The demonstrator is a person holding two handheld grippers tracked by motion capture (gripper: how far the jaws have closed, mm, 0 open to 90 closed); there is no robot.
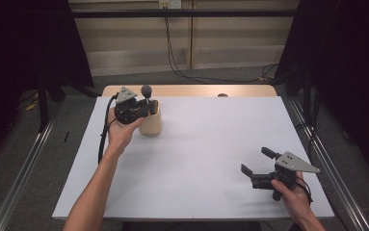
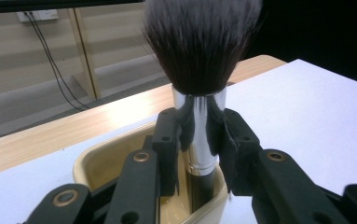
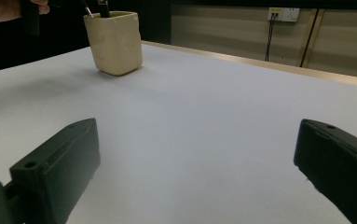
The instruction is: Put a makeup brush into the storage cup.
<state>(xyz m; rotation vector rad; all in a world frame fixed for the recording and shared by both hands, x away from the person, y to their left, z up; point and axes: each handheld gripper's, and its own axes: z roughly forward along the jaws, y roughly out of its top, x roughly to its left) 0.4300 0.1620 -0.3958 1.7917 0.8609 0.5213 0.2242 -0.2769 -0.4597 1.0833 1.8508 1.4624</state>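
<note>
Bare forearms, no sleeves. Each hand-held gripper (image 1: 133,109) (image 1: 258,166) black, two blocky jaws, brass-ringed screw holes along linkages, grey three-cornered plate on top, black cable trailing from the rear.

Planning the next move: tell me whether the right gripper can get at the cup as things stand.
Probably yes. The right gripper is open with bare table between it and the cup, though the left gripper is busy above, shut on the brush.

White table (image 1: 196,159), grey floor (image 1: 211,77), wall socket (image 1: 169,4), black curtains (image 1: 346,57).
</note>
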